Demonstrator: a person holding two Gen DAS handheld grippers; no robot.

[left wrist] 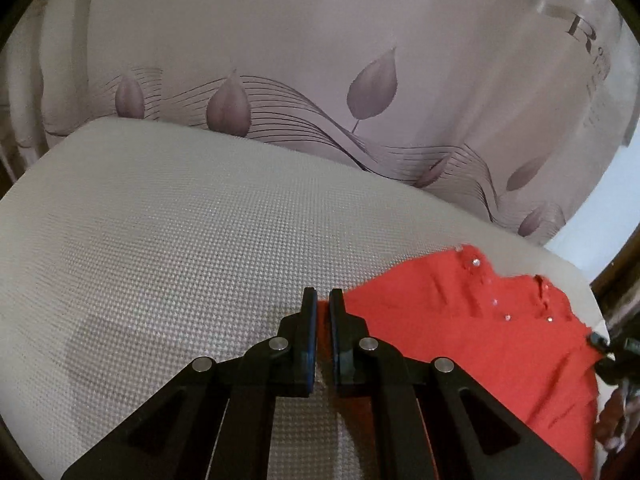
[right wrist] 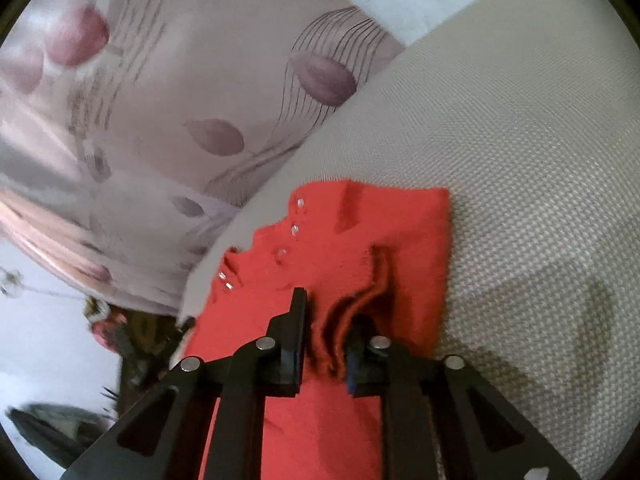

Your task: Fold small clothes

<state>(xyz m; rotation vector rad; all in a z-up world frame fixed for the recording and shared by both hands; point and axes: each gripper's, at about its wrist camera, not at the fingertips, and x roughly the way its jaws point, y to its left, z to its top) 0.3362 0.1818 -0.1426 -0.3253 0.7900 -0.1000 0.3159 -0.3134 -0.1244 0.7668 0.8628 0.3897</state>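
Two grippers [left wrist: 323, 296] [right wrist: 326, 320] pinch one red garment [right wrist: 340, 240]; five studs.

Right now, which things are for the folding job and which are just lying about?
For the job:
- red garment, with shiny studs
- left claw, shut on its edge
- right claw, shut on a bunched fold
- textured grey surface it lies on

Just lying about:
- leaf-patterned cloth behind
- dark clutter at the side, too blurred to name

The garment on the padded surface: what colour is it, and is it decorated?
Red garment, with small clear studs near one edge; clearest in the right wrist view.
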